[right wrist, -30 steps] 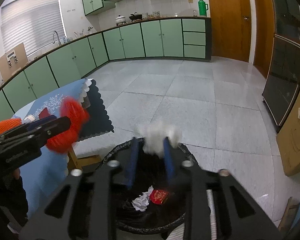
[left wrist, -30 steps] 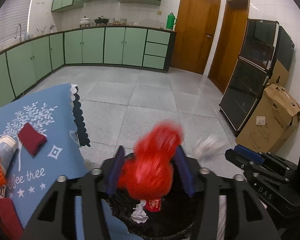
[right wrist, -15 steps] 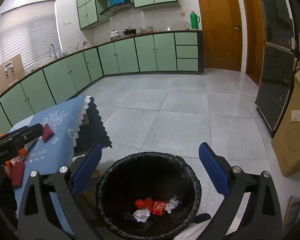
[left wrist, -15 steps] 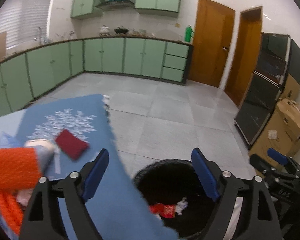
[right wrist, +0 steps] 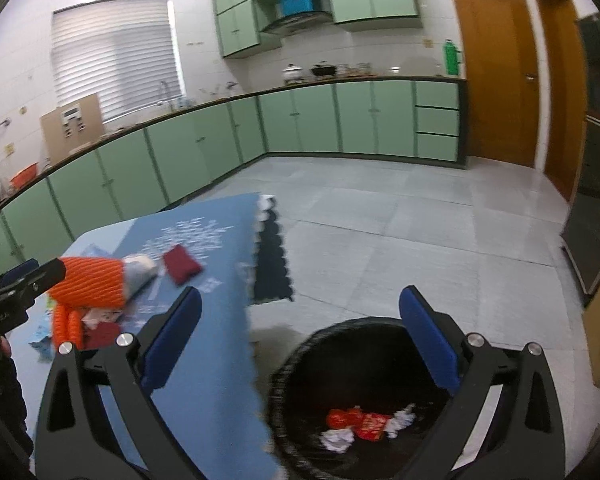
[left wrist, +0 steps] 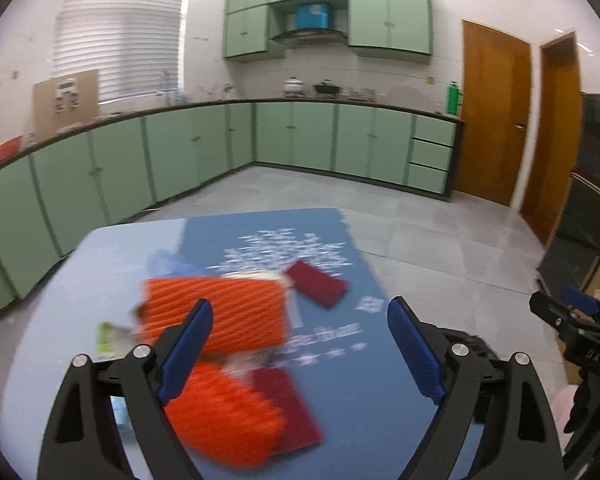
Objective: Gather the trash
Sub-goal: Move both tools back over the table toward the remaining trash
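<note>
Trash sat at the bottom of the black bin, red and white scraps. My right tool hung over it, spread wide, empty. My left tool gaped empty over the desk, above orange mesh wrappers.
</note>
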A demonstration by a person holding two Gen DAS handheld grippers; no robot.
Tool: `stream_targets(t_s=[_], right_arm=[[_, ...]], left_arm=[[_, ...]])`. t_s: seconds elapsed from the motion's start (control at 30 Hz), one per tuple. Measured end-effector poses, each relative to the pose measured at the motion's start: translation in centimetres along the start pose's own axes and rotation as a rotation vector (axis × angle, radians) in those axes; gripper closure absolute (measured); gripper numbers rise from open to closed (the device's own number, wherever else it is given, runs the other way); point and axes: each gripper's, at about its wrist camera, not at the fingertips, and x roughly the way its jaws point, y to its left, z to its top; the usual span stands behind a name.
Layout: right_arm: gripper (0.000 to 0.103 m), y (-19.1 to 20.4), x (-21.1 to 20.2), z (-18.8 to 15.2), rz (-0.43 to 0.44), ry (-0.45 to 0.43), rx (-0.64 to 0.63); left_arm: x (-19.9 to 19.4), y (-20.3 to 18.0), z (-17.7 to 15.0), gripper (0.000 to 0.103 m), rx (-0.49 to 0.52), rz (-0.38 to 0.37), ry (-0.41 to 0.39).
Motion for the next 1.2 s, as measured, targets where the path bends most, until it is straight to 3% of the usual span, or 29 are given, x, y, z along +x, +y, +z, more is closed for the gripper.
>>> stream_targets(t_s=[0.27,0.47,0.77,0.97,1.2], right_arm=[[0.007,7.5,1.3,-0.4,0.122,0.005,-0.079],[0.007,12.9,2.2,-1.3,0.206,0.028,-0.14],[0.007,19.2,2.7,-3.4,0.31,0.064,-0.208],[0.008,20.6,3.3,-4.4,0.323,0.096,-0.217],[0.022,21.6,4.4,-5.4,0.33,0.14,-0.228]], left_arm=[[-2.7,7.6,-2.6,0.016,-0.058,0.164,0.003],[-3.5,11.2,-5.0,0.016,-0.093,0.233,0.037],[-4.3,14.1,-7.4,0.016,-0.119,0.262,0.071],[-4.2,14.8,-8.3,0.016,-0.127,0.265,0.088],[-4.2,15.6,-9.0,0.016,-0.144,0.273,0.099]])
